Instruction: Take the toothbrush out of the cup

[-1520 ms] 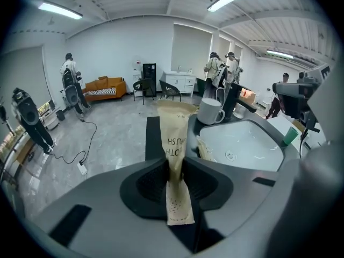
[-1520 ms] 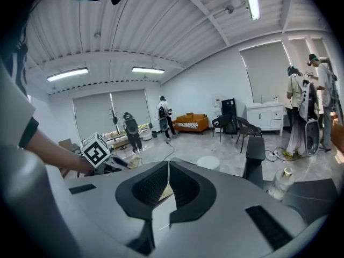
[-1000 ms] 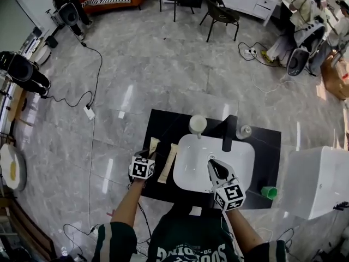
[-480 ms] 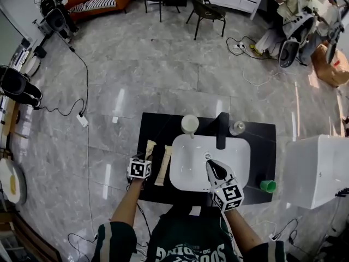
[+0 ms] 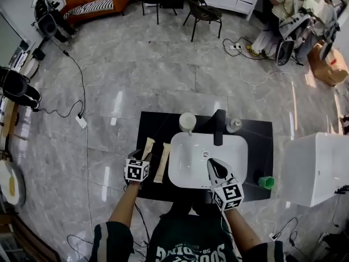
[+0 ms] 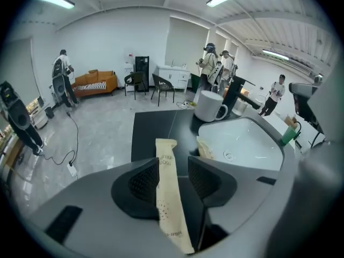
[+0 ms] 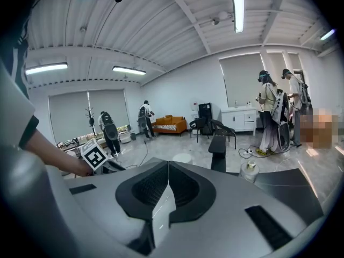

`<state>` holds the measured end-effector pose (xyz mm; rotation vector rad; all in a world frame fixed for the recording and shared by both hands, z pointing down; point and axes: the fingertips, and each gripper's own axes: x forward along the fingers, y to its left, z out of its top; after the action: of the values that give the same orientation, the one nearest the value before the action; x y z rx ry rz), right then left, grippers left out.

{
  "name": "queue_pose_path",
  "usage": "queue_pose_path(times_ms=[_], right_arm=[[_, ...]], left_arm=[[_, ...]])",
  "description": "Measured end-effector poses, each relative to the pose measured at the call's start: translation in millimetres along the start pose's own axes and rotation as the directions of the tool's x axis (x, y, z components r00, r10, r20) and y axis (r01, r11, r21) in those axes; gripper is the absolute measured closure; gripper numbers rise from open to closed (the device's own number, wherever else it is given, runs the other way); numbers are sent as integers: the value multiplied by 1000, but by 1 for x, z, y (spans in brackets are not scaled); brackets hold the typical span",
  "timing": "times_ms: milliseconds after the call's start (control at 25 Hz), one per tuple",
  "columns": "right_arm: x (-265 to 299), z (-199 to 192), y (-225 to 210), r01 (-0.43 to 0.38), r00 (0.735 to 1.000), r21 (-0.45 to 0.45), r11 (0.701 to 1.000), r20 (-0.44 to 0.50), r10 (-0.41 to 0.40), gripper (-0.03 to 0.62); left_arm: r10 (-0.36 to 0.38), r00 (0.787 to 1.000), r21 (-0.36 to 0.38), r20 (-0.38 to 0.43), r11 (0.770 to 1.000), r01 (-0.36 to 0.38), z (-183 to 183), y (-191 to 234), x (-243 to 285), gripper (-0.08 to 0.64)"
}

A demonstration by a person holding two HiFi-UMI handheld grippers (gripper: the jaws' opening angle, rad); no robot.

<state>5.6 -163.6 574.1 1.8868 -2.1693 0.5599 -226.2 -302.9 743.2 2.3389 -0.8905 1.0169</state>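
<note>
Your left claw (image 6: 173, 171) stands half wide, its jaws having just been opening. The wrapped toothbrush (image 6: 165, 156) lies between them, and the right pad is clear of it. The toothbrush is out of the cup (image 5: 187, 121), which sits well apart at the top edge of the sink (image 5: 188, 171).

In the left gripper view its long axis runs from bottom centre up the frame, in line with the claw. The far end points at the bare black counter (image 5: 158, 125).

A second wrapped toothbrush (image 5: 162, 162) lies just to the right, nearly parallel and close against the sink's left rim. You have open counter above both, up to the back edge. The counter's left edge is just beside your claw in the head view, with grey marble floor (image 5: 120, 81) beyond it.

Your right claw (image 7: 167, 165) is closed, jaws together on nothing, and hangs over the sink's lower right. A faucet (image 5: 218, 127), a small bottle (image 5: 234, 125) and a green cup (image 5: 266, 182) stand to the right.
</note>
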Motion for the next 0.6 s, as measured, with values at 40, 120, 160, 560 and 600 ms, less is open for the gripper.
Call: queue_pose_path(times_ms=[40,120,160,560,600], right_arm=[[-3,1,-1,1,1000,-2,1000,1,-1,552],[-9,3,-3,-2,1000,-4,1000,4,2,552],[-12,5,-3,-7,1000,-6,1000,7,7,552],[-53,14,-31,8,998,0,1000,55,-8,552],[-59,12,-34,11,998,2,1000,57,-11,552]], left_arm=[[1,1000,10,21,1000,-1,5,-6,-5,399],[1,998,22,65,1000,-3,14,-17,-15,399],[2,996,24,88,1000,-4,19,-22,-19,399],[-29,965,48,261,999,17,65,-102,-52,478],[-42,962,52,269,998,29,68,-113,-53,501]])
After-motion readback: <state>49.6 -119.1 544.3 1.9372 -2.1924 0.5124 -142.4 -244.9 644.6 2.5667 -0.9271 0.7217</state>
